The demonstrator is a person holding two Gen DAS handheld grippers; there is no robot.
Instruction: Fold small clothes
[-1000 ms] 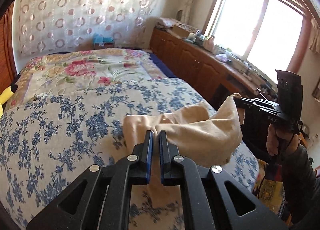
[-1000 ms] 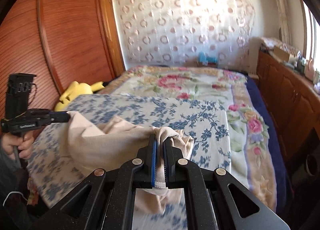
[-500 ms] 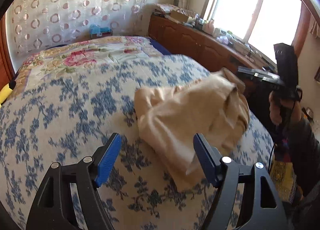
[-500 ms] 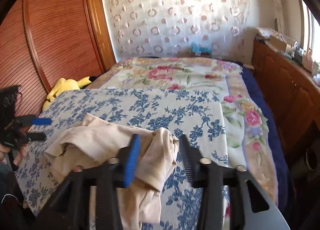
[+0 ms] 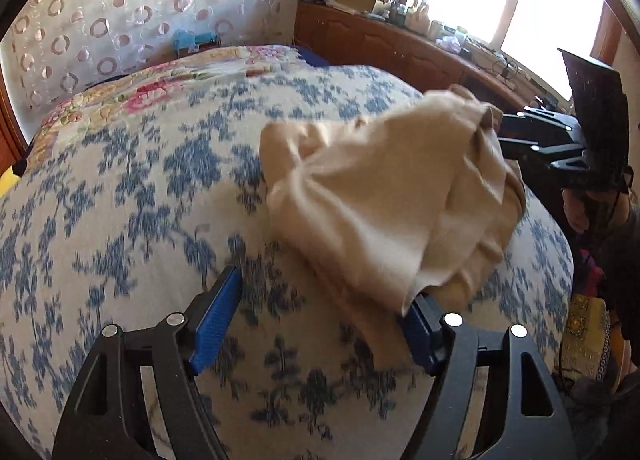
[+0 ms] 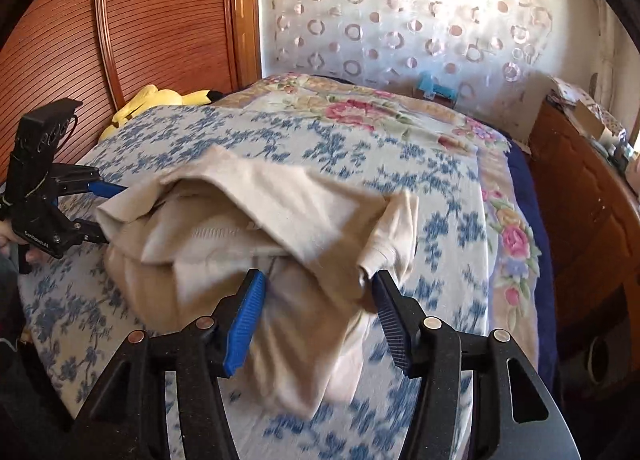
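Left gripper [image 5: 324, 316] stands with jaws spread wide at the near edge of the crumpled beige garment [image 5: 384, 200], which lies heaped on the blue-floral bedspread [image 5: 120, 200], and right gripper [image 6: 318, 314], likewise spread wide, straddles its opposite end.

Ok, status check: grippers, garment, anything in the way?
Left gripper open, right gripper open. Crumpled beige cloth garment lies loose on blue-flowered bedspread, unfolded. Nothing blocking it.
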